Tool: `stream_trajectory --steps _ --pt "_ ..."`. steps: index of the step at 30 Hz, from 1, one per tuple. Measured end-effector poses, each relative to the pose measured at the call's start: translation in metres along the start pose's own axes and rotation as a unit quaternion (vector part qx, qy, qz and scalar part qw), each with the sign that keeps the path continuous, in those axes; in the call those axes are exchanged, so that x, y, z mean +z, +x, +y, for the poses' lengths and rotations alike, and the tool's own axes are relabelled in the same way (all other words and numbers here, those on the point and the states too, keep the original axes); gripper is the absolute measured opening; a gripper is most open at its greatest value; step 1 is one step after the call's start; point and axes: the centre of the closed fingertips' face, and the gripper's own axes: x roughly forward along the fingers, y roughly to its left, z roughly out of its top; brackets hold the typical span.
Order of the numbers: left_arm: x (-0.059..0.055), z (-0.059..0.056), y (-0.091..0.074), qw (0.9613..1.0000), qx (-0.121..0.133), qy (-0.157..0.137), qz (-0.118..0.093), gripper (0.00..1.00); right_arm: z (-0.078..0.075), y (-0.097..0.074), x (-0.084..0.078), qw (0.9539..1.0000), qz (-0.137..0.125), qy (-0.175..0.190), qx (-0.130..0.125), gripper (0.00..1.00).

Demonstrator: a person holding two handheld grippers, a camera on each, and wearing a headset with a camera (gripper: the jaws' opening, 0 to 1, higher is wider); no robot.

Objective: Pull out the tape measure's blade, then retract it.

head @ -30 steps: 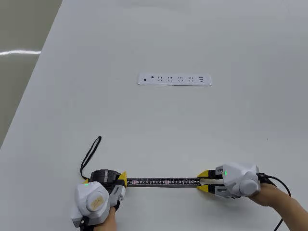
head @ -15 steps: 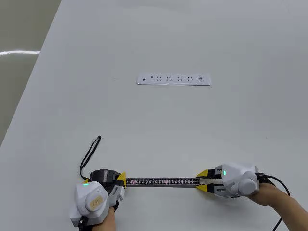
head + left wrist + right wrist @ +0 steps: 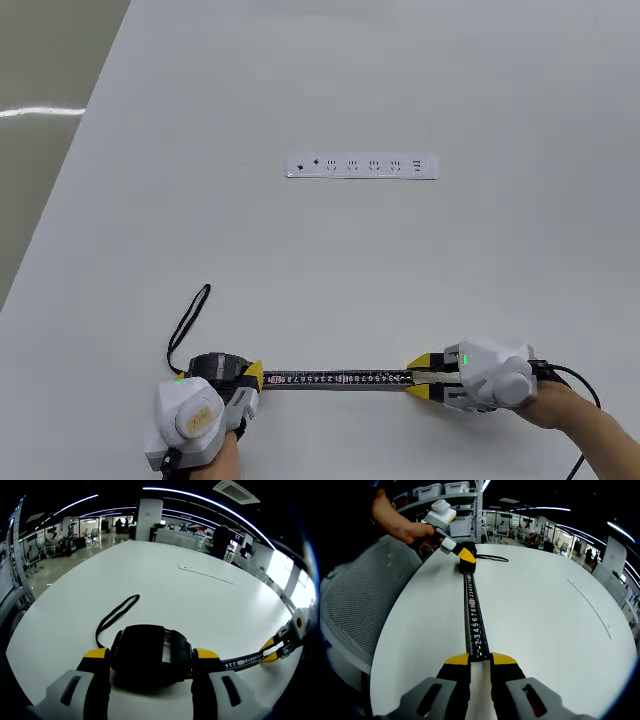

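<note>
Pinching the blade [image 3: 472, 615] by its tip, the right gripper [image 3: 480, 659] should ease it straight and flat toward the left gripper [image 3: 151, 656], which clamps the tape measure [image 3: 215, 366] directly ahead on the table [image 3: 400, 260]; letting go risks whip.

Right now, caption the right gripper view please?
Right tool grips the black numbered tape blade stretched over the white table.

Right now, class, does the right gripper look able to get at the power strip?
Probably not yet: the right gripper is shut on the blade, and the power strip lies well beyond it across the table.
</note>
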Motion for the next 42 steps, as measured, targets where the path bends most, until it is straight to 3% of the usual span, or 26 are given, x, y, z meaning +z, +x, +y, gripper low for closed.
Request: stream_trajectory --steps 42 --pt "-0.001 0.002 0.000 0.9998 -0.017 -0.008 0.008 0.61 0.001 0.014 0.018 0.9999 -0.010 -0.008 0.002 0.13"
